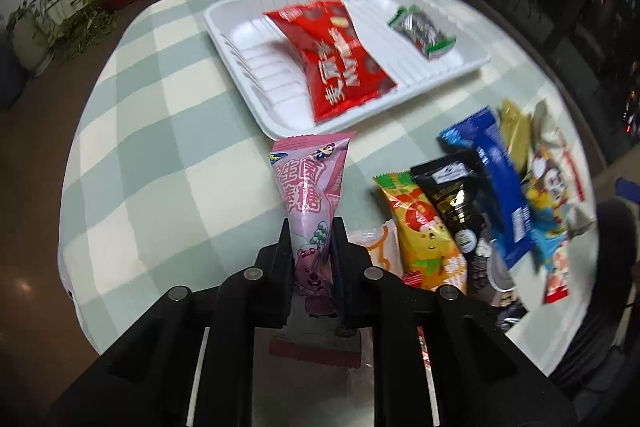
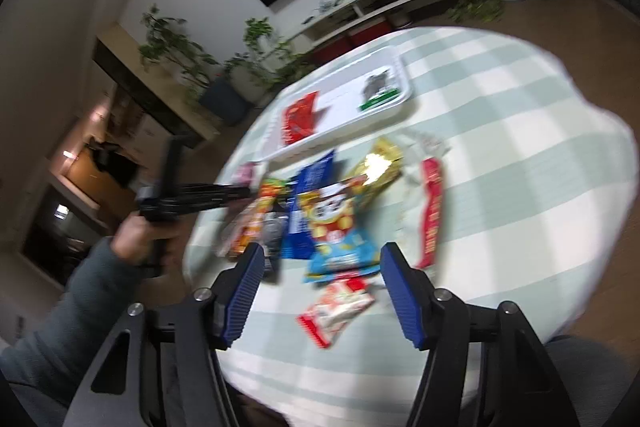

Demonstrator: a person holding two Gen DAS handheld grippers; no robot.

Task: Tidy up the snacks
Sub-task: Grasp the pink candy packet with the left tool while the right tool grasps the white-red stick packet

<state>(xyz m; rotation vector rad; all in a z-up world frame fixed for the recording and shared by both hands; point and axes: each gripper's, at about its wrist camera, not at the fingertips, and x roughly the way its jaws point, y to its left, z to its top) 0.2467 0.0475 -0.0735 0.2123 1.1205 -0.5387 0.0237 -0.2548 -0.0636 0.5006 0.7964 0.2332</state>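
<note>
Now, step: you are carrying the pink snack packet (image 1: 306,203), your left gripper (image 1: 310,247) clamping it.
Next: placing it in the white tray (image 1: 240,39).
Right gripper (image 2: 320,291): hovering half-open, empty.

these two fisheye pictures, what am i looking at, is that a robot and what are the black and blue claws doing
No robot: a person holds a hand-operated gripper in each hand, and each has a camera looking along its fingers. The left camera's picture shows the left gripper, black fingers shut on a pink candy packet. The other picture comes from the right gripper, whose blue fingers stand open with nothing between them, above a pile of snack packets. In it you also see the person's left hand gripping its tool. On the round checked tablecloth lies a white tray holding a red packet and a green-edged packet.
</note>
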